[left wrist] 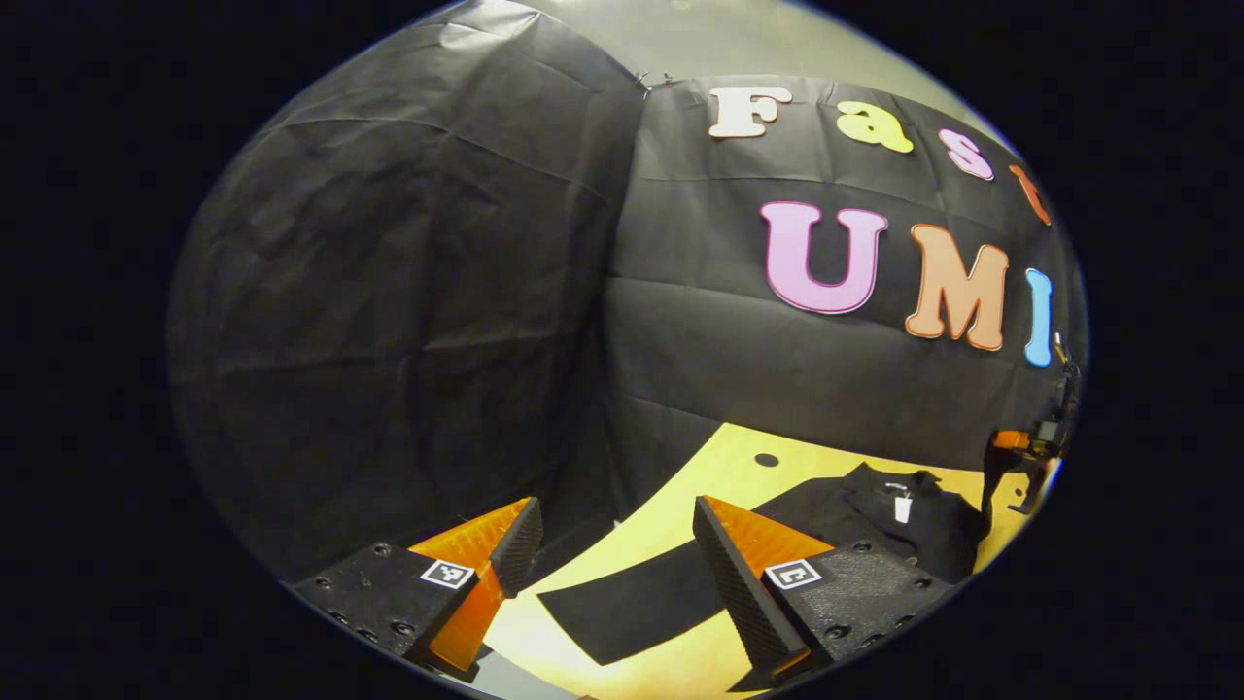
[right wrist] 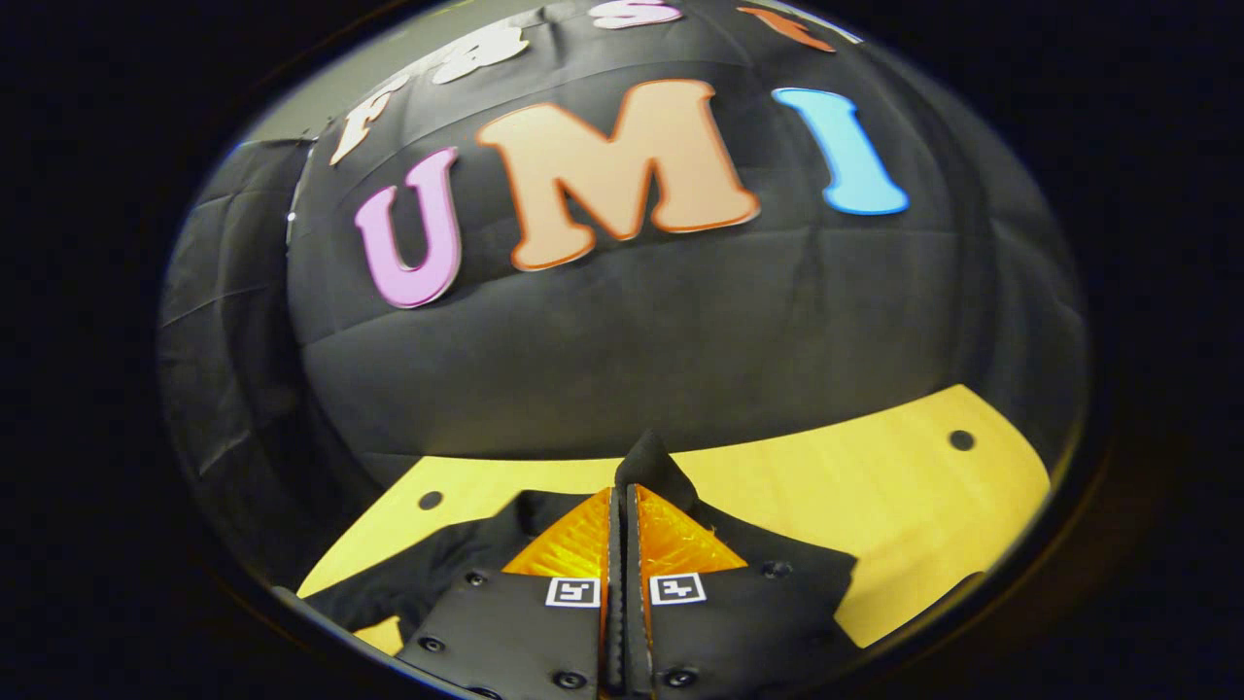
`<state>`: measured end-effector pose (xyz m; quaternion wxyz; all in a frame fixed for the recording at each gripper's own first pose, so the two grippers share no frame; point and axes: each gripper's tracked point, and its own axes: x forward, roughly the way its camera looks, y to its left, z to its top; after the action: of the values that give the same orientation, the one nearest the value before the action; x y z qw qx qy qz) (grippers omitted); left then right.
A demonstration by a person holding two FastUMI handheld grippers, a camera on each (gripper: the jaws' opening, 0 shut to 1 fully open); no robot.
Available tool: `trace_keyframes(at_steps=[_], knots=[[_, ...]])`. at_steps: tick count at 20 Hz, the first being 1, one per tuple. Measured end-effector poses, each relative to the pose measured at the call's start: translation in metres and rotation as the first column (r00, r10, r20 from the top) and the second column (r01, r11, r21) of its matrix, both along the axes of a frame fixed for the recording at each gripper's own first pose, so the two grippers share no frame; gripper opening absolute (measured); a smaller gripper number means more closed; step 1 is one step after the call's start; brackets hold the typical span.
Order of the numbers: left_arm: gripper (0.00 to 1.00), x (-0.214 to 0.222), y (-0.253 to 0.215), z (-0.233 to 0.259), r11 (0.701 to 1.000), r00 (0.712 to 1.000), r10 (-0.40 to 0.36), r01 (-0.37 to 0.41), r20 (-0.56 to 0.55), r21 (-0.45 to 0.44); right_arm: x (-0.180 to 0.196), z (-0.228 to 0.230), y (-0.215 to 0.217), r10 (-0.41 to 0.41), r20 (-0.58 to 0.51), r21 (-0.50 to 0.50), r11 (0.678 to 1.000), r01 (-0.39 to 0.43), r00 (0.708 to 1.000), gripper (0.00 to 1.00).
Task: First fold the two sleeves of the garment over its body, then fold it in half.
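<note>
A black garment point(left wrist: 875, 515) lies spread on the yellow table point(left wrist: 719, 467), its collar and white tag facing up. One sleeve point(left wrist: 632, 603) stretches flat toward my left gripper point(left wrist: 614, 520), which hovers open just above it with nothing between its fingers. At the far right edge of the left gripper view, my right gripper point(left wrist: 1030, 457) holds dark cloth lifted off the table. In the right gripper view, the right gripper point(right wrist: 622, 491) is shut on a pinched peak of the other sleeve point(right wrist: 646, 457). The rest of the garment point(right wrist: 437, 564) spreads below and to the left.
The booth's black cloth wall point(left wrist: 408, 321) stands close behind the table and wraps around its left side. Small dark holes point(right wrist: 962, 439) mark the tabletop. Bare yellow table point(right wrist: 875, 506) extends to the right of the garment in the right gripper view.
</note>
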<state>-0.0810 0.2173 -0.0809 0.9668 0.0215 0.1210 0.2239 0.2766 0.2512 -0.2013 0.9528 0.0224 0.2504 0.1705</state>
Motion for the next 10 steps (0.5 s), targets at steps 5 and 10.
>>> trace_keyframes(at_steps=[5, 10], knots=[[0.91, -0.012, 0.034, -0.025, 0.999, 0.998, 0.044, -0.045, -0.051, -0.013, -0.019, -0.04, 0.117, 0.167, -0.06, -0.029, 0.985, -0.169, 0.984, 0.04], [0.93, -0.02, 0.038, -0.057, 0.999, 0.99, 0.035, -0.034, -0.134, 0.006, -0.032, -0.08, 0.194, 0.329, -0.1, -0.087, 0.937, -0.338, 0.939, 0.04]])
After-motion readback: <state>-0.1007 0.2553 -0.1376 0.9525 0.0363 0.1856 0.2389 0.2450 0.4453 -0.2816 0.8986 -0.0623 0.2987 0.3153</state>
